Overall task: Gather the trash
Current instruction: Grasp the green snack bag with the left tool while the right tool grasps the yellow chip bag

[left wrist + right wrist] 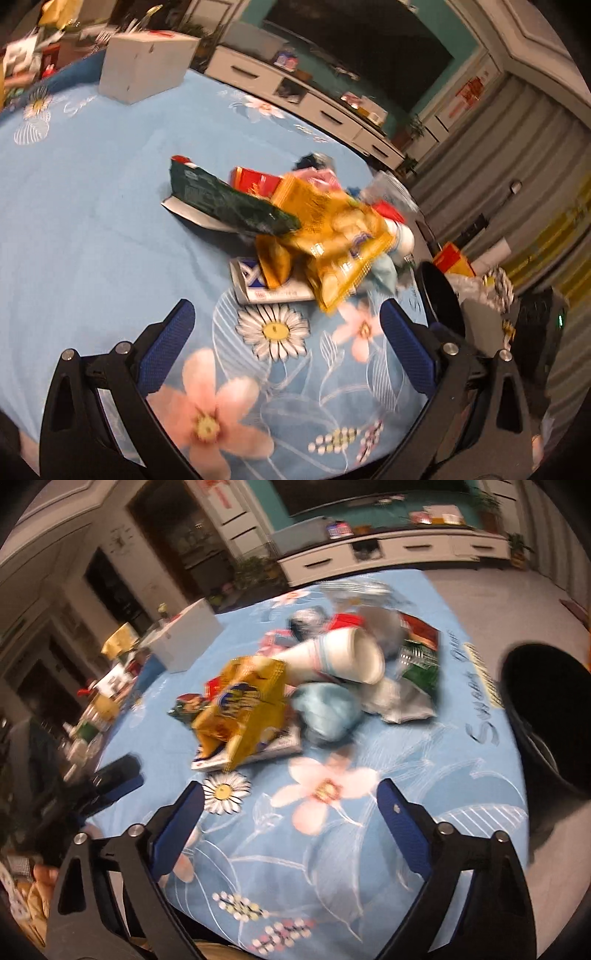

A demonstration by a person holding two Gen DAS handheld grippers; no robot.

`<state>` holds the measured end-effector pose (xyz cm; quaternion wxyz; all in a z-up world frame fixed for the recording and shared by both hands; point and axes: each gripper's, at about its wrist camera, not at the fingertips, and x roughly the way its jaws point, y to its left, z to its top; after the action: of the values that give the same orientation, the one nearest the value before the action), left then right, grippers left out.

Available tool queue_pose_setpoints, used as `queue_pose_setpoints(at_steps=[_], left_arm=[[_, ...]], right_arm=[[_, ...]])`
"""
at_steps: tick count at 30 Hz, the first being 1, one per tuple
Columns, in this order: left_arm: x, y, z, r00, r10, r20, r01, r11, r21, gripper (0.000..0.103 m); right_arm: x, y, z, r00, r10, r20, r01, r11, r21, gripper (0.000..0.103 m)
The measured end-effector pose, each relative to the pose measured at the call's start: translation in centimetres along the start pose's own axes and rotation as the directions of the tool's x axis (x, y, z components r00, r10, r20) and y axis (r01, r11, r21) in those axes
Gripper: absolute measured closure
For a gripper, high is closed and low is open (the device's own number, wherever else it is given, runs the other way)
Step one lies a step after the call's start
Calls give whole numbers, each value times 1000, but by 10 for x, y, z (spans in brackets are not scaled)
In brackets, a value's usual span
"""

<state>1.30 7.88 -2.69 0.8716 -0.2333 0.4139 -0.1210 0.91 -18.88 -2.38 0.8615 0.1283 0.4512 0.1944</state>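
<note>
A heap of trash lies on the blue flowered tablecloth (92, 206): a yellow snack bag (340, 240), a dark green wrapper (229, 199), a red packet (258, 181) and a blue-white carton (266, 288). In the right wrist view the yellow bag (243, 709), a white paper cup (343, 657), a pale blue crumpled wad (328, 709) and a green-red packet (421, 653) show. My left gripper (288, 321) is open and empty just short of the heap. My right gripper (291, 797) is open and empty over the cloth (424, 760). A black bin (546, 716) stands off the table's right edge; it also shows in the left wrist view (439, 295).
A white box (144, 62) stands at the far side of the table. Bottles and clutter (92, 716) line the table's left edge. A white TV cabinet (399, 554) stands beyond. My left gripper's fingers (114, 779) show at left in the right wrist view.
</note>
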Motion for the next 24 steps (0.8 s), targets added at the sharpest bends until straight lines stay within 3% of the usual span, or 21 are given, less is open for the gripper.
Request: queue_pose_setpoints(at_steps=[2, 4, 10, 16, 18, 22, 24], left_arm=[[8, 7, 14, 1000, 7, 6, -7, 999, -43, 3], [19, 10, 30, 997, 79, 17, -78, 996, -54, 4], [50, 13, 61, 994, 111, -10, -111, 990, -86, 13], [83, 23, 70, 980, 172, -97, -181, 980, -83, 45], [86, 27, 68, 979, 174, -110, -184, 979, -88, 70], [81, 33, 64, 983, 157, -100, -167, 980, -105, 81], [74, 32, 62, 984, 157, -77, -165, 982, -97, 92]], right_arm=[[10, 7, 9, 999, 49, 0, -49, 999, -14, 14], [22, 12, 21, 996, 86, 2, -86, 996, -18, 18], [58, 16, 50, 999, 45, 4, -45, 999, -8, 25], [85, 8, 60, 996, 89, -22, -87, 993, 79, 32], [88, 8, 61, 994, 106, -26, -103, 990, 95, 39], [86, 9, 61, 993, 114, -22, -112, 989, 94, 55], [85, 14, 61, 994, 105, -23, -103, 992, 79, 70]])
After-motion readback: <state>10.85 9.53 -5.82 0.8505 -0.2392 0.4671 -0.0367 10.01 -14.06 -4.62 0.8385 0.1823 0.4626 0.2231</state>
